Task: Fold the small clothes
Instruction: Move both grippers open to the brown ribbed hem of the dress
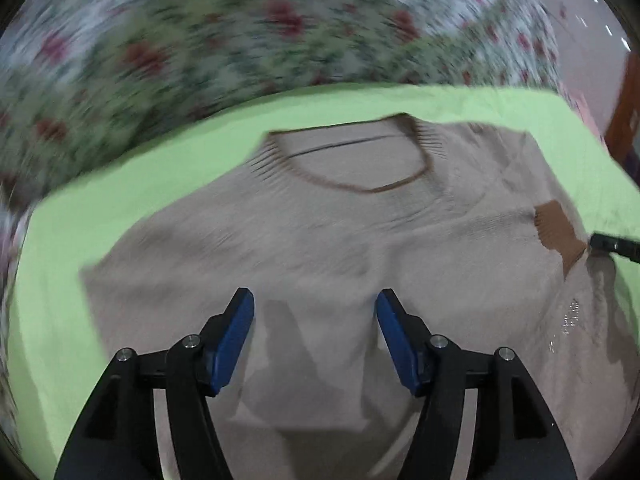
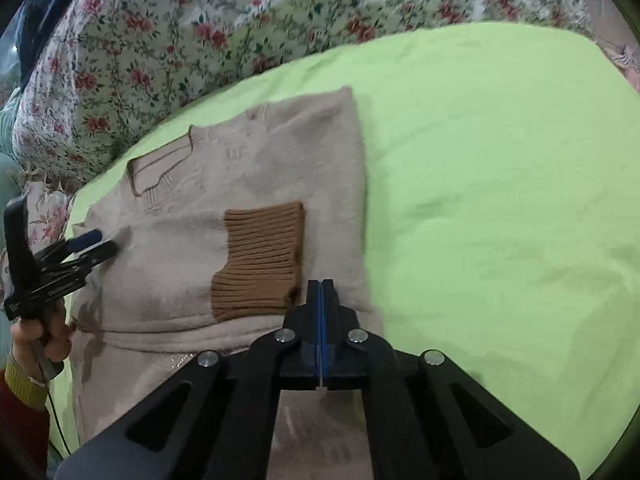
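Note:
A small beige knit sweater (image 1: pixel 320 240) with a brown-trimmed neckline lies on a lime-green cloth (image 1: pixel 100 200). One sleeve is folded across the body, its brown ribbed cuff (image 2: pixel 260 264) on top. My left gripper (image 1: pixel 315 304) is open, empty, just above the sweater's middle; it also shows in the right wrist view (image 2: pixel 96 246) at the sweater's left side. My right gripper (image 2: pixel 321 286) has its jaws pressed together beside the cuff, over the sweater's folded edge; no cloth shows between the pads. Its tip shows at the right edge of the left wrist view (image 1: pixel 616 246).
A floral-print bedspread (image 2: pixel 160 40) lies behind the green cloth (image 2: pixel 500 180). A wide bare stretch of green cloth lies to the sweater's right. A hand with a yellow cuff (image 2: pixel 24 376) holds the left gripper. The left wrist view is motion-blurred.

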Demonstrator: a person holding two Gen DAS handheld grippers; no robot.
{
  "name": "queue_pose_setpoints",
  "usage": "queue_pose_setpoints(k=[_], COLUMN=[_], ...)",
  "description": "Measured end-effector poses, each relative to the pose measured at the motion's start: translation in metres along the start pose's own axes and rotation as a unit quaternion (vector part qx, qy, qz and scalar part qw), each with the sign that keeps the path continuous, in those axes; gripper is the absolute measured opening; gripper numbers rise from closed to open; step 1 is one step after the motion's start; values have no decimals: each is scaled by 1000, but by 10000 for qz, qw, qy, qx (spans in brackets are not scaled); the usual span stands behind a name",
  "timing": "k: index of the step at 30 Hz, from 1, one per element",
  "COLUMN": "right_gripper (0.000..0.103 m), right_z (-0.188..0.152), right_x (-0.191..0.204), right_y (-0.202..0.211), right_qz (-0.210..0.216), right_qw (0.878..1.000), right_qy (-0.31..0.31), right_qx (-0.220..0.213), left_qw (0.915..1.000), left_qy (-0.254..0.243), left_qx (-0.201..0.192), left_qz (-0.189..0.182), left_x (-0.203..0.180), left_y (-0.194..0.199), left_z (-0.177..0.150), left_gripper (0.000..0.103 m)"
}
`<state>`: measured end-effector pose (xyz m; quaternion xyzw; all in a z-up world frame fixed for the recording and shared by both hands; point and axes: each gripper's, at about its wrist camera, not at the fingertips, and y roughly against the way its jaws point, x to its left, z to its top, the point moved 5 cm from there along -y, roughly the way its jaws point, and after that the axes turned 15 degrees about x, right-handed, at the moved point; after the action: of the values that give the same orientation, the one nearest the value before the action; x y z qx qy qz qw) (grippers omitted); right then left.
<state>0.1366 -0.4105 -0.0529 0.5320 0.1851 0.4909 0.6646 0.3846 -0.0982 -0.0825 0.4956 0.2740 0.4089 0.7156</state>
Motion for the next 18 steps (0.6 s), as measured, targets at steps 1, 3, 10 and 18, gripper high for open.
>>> queue_pose_setpoints(k=[1, 3, 10, 18], right_gripper=[2, 3, 39, 48], right_z=[-3, -13, -65, -114], right_x=[-1, 1, 32, 44], right_y=[3, 12, 21, 53], right_qz=[126, 450, 907, 1018], right_qw=[9999, 9989, 9958, 9948], right_qy=[-60, -111, -139, 50], right_qx=[15, 8, 28, -49], left_qw=[9998, 9988, 9801, 9765], left_qy=[196, 476, 1783, 2035], left_qx=[-57, -58, 251, 269], left_qz=[-17, 92, 838, 659], left_x=[14, 35, 122, 125], left_y=[5, 8, -14, 26], left_z=[-10, -28, -43, -92], left_gripper=[64, 64, 76, 70])
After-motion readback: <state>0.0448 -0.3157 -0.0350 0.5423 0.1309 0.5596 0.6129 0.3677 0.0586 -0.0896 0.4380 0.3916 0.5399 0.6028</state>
